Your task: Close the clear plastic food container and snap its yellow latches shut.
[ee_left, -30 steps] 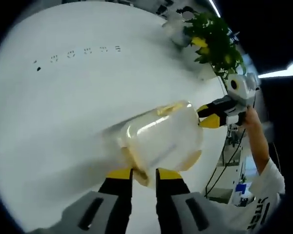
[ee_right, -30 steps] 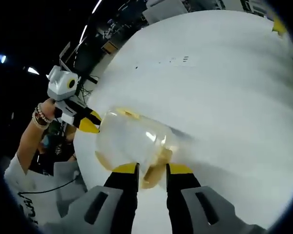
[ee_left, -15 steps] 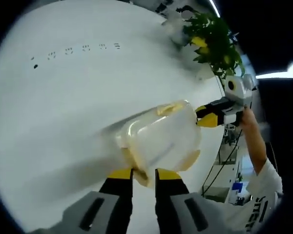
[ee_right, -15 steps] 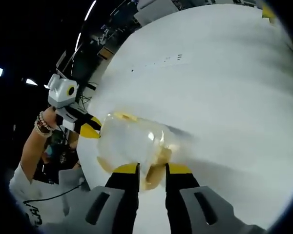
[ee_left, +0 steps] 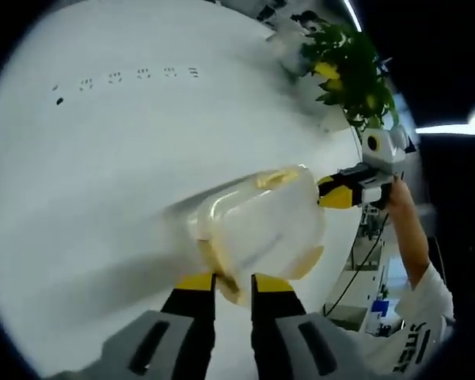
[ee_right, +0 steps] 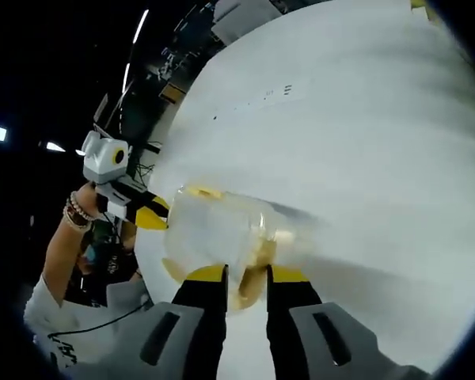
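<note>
Two grippers pinched the clear container (ee_left: pixel 261 229) at opposite ends above the white table (ee_left: pixel 103 174), no legible writing: left gripper (ee_left: pixel 226 281) jaws closed on its near yellow latch (ee_left: pixel 229 286), container's long axis running L-to-R toward the right gripper (ee_left: pixel 326 192), w/ a plant (ee_left: pixel 348 67) beyond.

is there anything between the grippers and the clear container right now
Nothing visible. The left gripper is already closed on one end of the clear container, and the right gripper grips the opposite end at a yellow latch. Around it lies bare white table.
</note>
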{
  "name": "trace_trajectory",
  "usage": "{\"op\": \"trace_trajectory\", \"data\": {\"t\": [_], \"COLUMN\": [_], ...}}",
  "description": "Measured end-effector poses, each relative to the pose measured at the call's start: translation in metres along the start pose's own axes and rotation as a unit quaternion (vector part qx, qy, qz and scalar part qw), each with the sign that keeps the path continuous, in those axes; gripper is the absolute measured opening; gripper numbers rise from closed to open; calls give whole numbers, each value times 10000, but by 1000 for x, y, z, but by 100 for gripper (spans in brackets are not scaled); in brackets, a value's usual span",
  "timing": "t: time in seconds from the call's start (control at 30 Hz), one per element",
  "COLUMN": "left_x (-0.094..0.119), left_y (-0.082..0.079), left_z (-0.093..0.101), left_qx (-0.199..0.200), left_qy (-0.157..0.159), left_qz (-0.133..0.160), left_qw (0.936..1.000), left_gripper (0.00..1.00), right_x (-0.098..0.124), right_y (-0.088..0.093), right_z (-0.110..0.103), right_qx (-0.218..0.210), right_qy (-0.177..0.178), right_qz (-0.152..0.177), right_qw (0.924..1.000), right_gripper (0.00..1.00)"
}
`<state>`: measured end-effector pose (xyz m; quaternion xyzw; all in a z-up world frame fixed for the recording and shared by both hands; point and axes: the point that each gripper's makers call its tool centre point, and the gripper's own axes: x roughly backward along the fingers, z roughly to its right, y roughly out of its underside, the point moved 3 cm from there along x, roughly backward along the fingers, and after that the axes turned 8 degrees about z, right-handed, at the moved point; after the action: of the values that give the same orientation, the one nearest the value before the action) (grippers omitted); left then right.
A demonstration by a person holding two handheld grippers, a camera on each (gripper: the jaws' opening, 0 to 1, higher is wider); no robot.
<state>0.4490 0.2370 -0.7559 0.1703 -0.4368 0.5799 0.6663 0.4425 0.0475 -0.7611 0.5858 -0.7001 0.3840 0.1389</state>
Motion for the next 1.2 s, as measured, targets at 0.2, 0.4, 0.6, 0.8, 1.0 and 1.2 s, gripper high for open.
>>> {"op": "trace_trajectory", "data": {"t": [0.2, 0.4, 0.6, 0.8, 1.0, 1.2], "left_x": [0, -1, -2, -10, -13, -10], "left_y": [-1, 2, 1, 2, 5, 8], "left_z": [-1, 1, -2, 0, 5, 5], "left_qx": [22, 72, 229, 366, 238, 256], "left_qy": [-38, -51, -53, 55, -38, -67], "left_qz": [33, 71, 98, 151, 136, 236], "left_qw": [10000, 9999, 9997, 9992, 9996, 9994], "left_gripper": [8, 9, 8, 10, 13, 13], "right_x": [-2, -4, -3, -6, -7, -3], "right_y": [-3, -7, -7, 0, 1, 5], "right_z": [2, 3, 4, 2, 0, 2], "right_qx": [-88, -65, -34, -68, 102, 108], "right_qy": [-45, -23, -8, -75, 93, 65], "right_qz": [-9, -34, -61, -24, -154, -97], "right_qw": [10000, 10000, 10000, 9999, 9998, 9999], "right_gripper": [15, 16, 16, 18, 19, 20]}}
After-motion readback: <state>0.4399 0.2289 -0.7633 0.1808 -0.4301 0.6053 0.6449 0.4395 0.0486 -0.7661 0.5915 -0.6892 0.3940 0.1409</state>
